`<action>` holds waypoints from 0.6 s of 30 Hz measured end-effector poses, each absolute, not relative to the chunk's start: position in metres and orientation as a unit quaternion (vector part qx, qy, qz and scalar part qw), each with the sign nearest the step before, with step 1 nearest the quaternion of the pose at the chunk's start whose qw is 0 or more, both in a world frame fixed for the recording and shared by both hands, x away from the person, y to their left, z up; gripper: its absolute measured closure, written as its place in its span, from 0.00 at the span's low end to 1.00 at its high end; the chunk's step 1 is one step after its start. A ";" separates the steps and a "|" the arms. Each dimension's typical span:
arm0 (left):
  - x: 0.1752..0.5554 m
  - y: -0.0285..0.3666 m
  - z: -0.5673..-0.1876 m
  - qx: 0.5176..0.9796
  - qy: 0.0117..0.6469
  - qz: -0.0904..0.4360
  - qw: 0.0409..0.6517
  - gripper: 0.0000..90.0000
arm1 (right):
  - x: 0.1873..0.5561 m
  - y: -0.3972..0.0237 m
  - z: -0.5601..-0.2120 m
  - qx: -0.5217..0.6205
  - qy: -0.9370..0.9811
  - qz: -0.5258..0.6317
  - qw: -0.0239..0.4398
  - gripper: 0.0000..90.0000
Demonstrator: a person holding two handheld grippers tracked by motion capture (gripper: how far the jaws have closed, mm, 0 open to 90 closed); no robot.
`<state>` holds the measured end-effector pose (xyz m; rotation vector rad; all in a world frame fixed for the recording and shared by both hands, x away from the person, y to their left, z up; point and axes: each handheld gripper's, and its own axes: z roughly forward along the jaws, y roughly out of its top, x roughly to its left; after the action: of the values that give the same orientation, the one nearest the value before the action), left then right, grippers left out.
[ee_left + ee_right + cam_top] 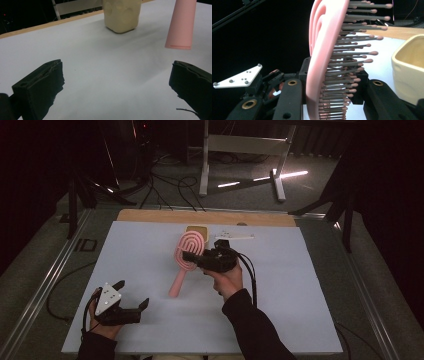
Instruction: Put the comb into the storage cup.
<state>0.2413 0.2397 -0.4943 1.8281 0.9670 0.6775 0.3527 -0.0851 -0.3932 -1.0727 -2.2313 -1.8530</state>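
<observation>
A pink hairbrush (178, 279) is lifted off the white mat (140, 255), its handle slanting down to the left. My right gripper (191, 255) is shut on the brush's oval head. In the right gripper view the head (322, 57) stands between the black jaws with its bristles pointing right. My left gripper (132, 294) rests open near the mat's front left corner with nothing between its jaws. In the left gripper view (115, 85) the handle's end (180, 25) hangs at the upper right.
A cream container (196, 229) (122, 15) (409, 67) stands just behind the brush head. A small flat white piece (235, 236) lies to its right. A wooden strip (205, 216) edges the table's far side. Stands and cables sit on the floor beyond.
</observation>
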 end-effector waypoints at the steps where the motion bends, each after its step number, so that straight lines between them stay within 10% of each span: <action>1: 0.241 0.240 -0.494 0.744 0.393 0.276 0.464 0.00 | 0.353 -0.085 -0.392 -0.346 -0.722 -0.599 0.023 0.71; 18: 0.243 0.238 -0.499 0.742 0.397 0.276 0.463 0.00 | 0.368 -0.083 -0.386 -0.360 -0.722 -0.591 0.016 0.71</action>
<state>0.2430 0.2385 -0.4990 1.8249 0.9769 0.6779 0.3677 -0.0827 -0.3862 -1.1204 -2.2454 -1.8368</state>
